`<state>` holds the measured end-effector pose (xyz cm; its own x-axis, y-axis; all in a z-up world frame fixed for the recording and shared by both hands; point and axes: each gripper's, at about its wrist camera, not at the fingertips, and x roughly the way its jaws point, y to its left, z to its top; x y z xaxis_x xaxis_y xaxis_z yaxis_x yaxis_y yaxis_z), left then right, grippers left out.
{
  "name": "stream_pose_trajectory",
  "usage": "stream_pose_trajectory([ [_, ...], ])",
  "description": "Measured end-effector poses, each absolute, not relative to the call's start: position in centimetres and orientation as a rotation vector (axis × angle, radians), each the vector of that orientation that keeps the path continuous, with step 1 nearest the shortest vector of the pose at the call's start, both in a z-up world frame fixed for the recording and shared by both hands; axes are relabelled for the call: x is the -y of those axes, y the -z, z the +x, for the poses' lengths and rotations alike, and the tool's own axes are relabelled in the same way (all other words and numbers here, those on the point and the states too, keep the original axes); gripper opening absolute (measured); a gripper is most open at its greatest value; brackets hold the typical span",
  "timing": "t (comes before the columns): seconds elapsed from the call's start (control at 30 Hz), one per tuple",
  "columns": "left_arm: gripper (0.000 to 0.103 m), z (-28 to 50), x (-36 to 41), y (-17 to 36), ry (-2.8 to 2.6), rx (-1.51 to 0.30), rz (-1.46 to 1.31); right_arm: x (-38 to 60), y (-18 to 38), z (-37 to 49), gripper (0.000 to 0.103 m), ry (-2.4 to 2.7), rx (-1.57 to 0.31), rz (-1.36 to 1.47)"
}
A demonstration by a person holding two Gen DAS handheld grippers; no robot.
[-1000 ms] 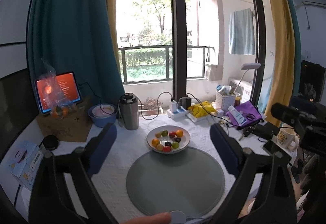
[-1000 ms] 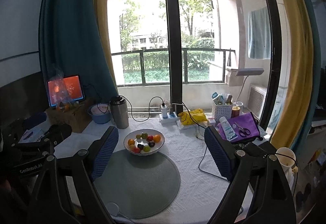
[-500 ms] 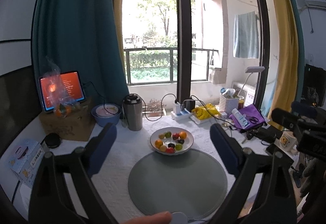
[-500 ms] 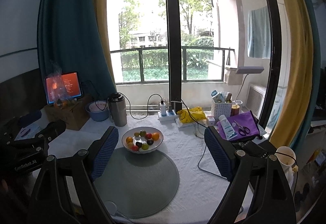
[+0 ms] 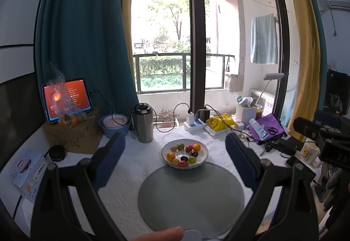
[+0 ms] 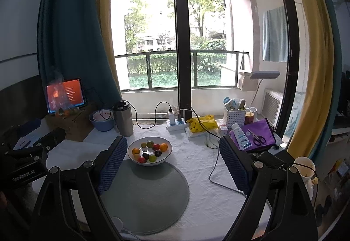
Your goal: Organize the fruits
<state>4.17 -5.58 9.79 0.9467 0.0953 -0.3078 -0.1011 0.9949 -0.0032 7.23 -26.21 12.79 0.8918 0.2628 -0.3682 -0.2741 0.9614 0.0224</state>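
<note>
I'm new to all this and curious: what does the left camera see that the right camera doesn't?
Only the left view shows a patterned box, a black puck-like thing and a bear mug. Only the right view shows clearly the scissors on the purple cloth. Both show the fruit bowl, the grey round mat, the steel flask and open jaws.

Left gripper (image 5: 175, 153): held level above the near side of the table, both fingers spread wide apart, nothing between the blue pads (image 5: 109, 160). A fingertip of the person's hand (image 5: 161, 234) shows at the near edge of this view. Right gripper (image 6: 172, 160): likewise raised and level, fingers spread wide, blue ribbed pads (image 6: 235, 164) bare. The left gripper's body (image 6: 26, 164) lies to its left.
</note>
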Motion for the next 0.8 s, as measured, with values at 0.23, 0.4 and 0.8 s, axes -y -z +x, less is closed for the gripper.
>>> stream_pose_trajectory([
  [0.23,0.094,3.89,5.7,-9.9,-0.103,-0.298,-0.007,26.32,-12.87,7.19,0.088,-0.272,-0.376,-0.028],
  [0.4,0.094,3.83,5.69,-9.9,-0.098,-0.307,-0.009,26.33,-12.87,7.18,0.088,-0.273,-0.375,-0.029],
  [0.8,0.094,3.52,5.46,-9.5,-0.092,-0.322,-0.019,26.29,-12.21,7.48,0.088,-0.276,-0.392,-0.04],
])
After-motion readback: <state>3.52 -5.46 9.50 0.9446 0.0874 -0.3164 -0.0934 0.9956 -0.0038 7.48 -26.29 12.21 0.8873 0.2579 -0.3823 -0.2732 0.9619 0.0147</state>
